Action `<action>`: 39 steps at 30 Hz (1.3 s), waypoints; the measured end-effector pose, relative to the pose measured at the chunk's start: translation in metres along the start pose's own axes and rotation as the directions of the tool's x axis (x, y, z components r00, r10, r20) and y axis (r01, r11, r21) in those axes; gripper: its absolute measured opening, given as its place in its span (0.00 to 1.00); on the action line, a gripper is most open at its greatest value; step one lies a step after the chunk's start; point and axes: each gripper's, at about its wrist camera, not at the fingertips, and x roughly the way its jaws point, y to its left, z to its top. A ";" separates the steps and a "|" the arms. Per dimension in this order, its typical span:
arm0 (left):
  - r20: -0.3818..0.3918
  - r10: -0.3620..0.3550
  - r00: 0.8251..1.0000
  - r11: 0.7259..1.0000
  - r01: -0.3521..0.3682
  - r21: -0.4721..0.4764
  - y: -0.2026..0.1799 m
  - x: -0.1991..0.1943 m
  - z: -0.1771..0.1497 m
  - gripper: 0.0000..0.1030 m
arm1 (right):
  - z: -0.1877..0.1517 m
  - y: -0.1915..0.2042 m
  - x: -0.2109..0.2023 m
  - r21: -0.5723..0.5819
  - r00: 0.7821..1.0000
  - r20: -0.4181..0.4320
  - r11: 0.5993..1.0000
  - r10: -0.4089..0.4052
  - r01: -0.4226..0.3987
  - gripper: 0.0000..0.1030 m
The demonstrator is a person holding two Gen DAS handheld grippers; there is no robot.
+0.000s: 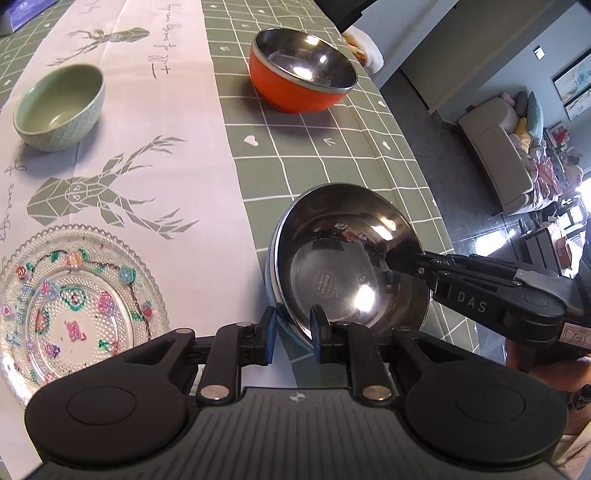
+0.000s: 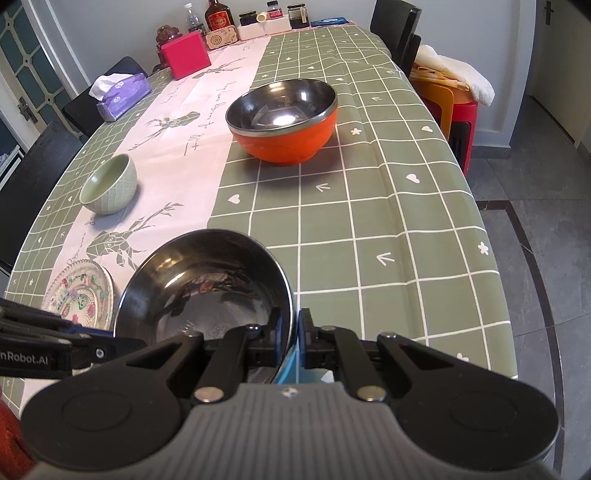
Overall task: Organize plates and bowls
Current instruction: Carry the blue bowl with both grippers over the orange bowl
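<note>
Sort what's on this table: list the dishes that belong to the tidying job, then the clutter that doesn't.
Job:
blue steel bowl, its rim gripped by both tongs
orange steel bowl
green ceramic bowl
glass plate

Clutter:
tissue pack
red box
bottles and jars at the far end

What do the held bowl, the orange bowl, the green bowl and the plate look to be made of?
Held bowl: polished steel inside, mirror reflections; blue outer shell, possibly plastic.
Orange bowl: shiny steel liner, glossy orange outside, plastic or enamel.
Green bowl: likely glazed ceramic, thick rim, quilted relief.
Plate: clear pressed glass, beaded texture, coloured flowers.
</note>
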 end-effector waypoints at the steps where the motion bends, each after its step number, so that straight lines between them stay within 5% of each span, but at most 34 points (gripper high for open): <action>1: 0.000 0.002 1.000 1.000 -0.002 0.002 0.000 0.000 0.000 0.20 | 0.000 0.000 0.000 -0.001 1.000 -0.002 1.000 0.000 0.000 0.08; 8: 0.003 -0.007 1.000 1.000 0.007 -0.002 0.002 0.001 0.001 0.20 | 0.001 -0.001 -0.002 0.004 1.000 0.010 1.000 0.006 -0.006 0.10; 11: 0.024 -0.001 1.000 1.000 0.001 0.002 0.002 -0.005 0.001 0.28 | 0.001 -0.001 -0.003 0.002 1.000 0.018 1.000 0.005 -0.005 0.28; 15: 0.066 -0.013 0.998 1.000 0.013 0.010 0.003 -0.018 0.004 0.31 | 0.002 -0.003 -0.010 0.014 0.999 0.050 1.000 0.008 -0.009 0.32; 21: 0.168 -0.066 0.984 0.998 0.068 -0.008 0.013 -0.038 0.024 0.31 | 0.009 -0.012 -0.028 0.086 0.983 0.181 0.995 0.025 -0.041 0.34; 28: 0.279 -0.051 0.959 0.998 0.037 0.055 0.005 -0.046 0.062 0.31 | 0.038 -0.016 -0.035 0.185 0.945 0.324 0.978 0.029 -0.093 0.34; 39: 0.344 -0.006 0.939 0.996 -0.023 0.081 0.003 -0.014 0.125 0.31 | 0.095 -0.015 0.005 0.234 0.965 0.261 0.970 -0.004 -0.060 0.34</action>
